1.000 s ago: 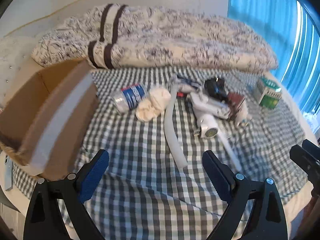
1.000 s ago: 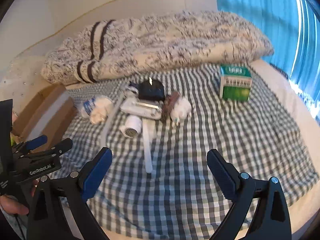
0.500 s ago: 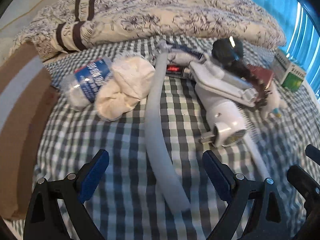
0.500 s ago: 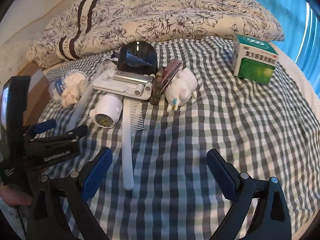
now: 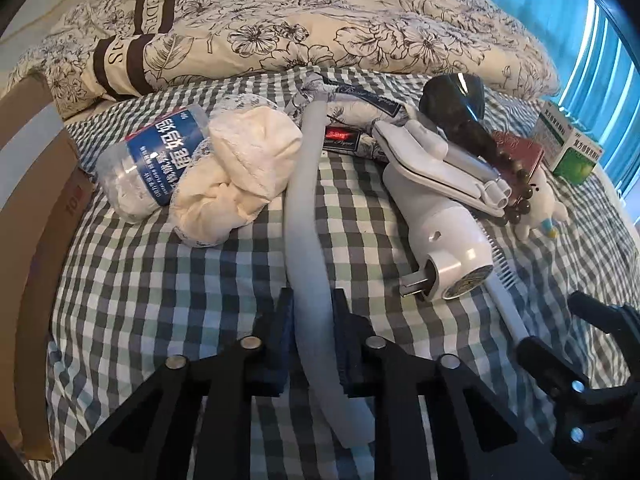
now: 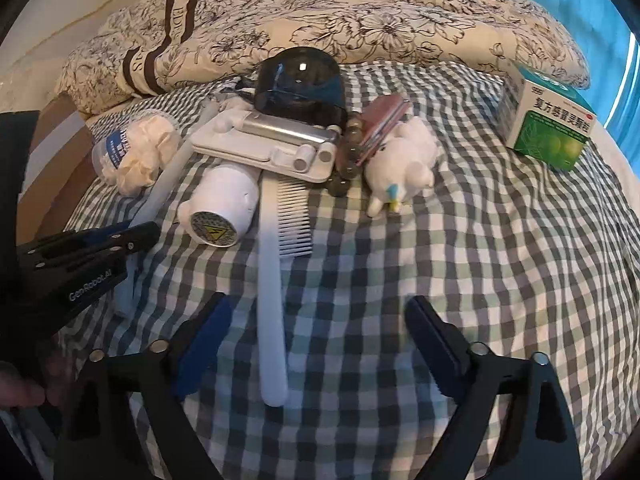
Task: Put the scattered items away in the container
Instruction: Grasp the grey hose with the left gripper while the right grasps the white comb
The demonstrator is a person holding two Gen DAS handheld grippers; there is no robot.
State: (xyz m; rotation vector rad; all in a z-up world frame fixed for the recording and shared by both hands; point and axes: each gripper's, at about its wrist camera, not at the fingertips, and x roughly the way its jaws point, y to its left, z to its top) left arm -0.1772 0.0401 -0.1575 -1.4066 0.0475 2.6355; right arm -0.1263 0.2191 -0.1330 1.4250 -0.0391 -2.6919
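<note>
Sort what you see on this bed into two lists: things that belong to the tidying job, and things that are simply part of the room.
Job:
left tongs, shut on the pale tube
cardboard box
water bottle
white comb
plug adapter
plush toy
green medicine box

Room:
floral duvet
checked sheet
blue curtain
</note>
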